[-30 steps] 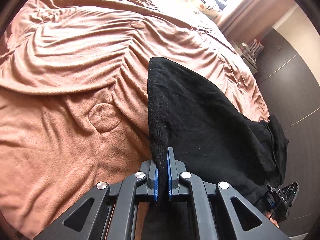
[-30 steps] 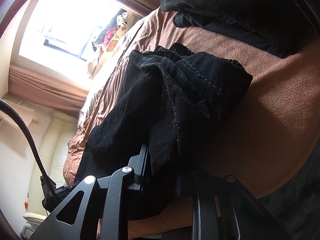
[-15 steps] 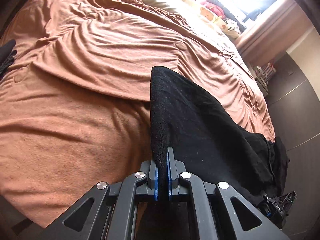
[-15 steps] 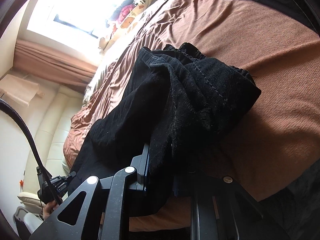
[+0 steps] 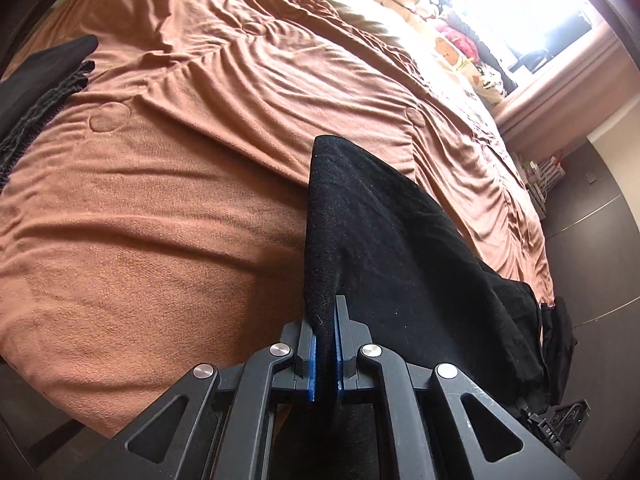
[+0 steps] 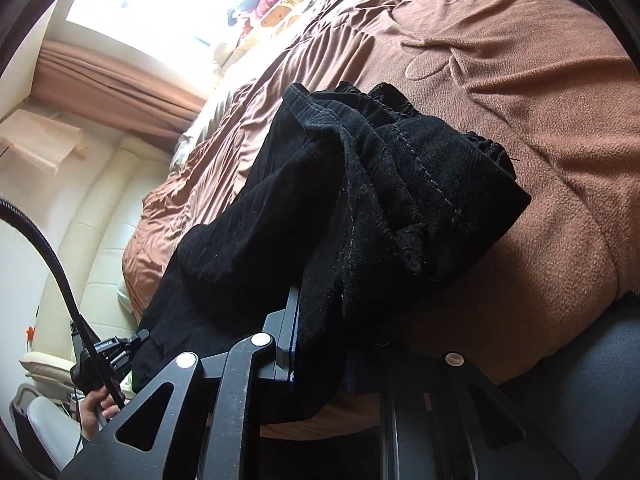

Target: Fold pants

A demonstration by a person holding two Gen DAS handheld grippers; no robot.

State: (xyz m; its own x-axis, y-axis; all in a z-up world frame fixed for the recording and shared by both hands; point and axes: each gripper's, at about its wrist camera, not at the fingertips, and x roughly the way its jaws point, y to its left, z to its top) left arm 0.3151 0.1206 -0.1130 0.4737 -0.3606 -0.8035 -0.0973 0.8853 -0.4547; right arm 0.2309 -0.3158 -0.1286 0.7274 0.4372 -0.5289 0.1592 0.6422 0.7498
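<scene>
Your pants (image 5: 384, 240) hang lifted over the near edge of the bed (image 5: 180, 208), stretched between both tools. Your left tool (image 5: 325, 320) is clenched on a leg edge. Your right tool (image 6: 320, 320) grips the bunched waistband end (image 6: 400, 168), its jaws having just tightened on the cloth. Another dark garment (image 5: 36, 84) lies on the blanket at far left.

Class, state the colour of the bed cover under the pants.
The bed cover is a rusty orange-brown, clearest in the left wrist view.
</scene>
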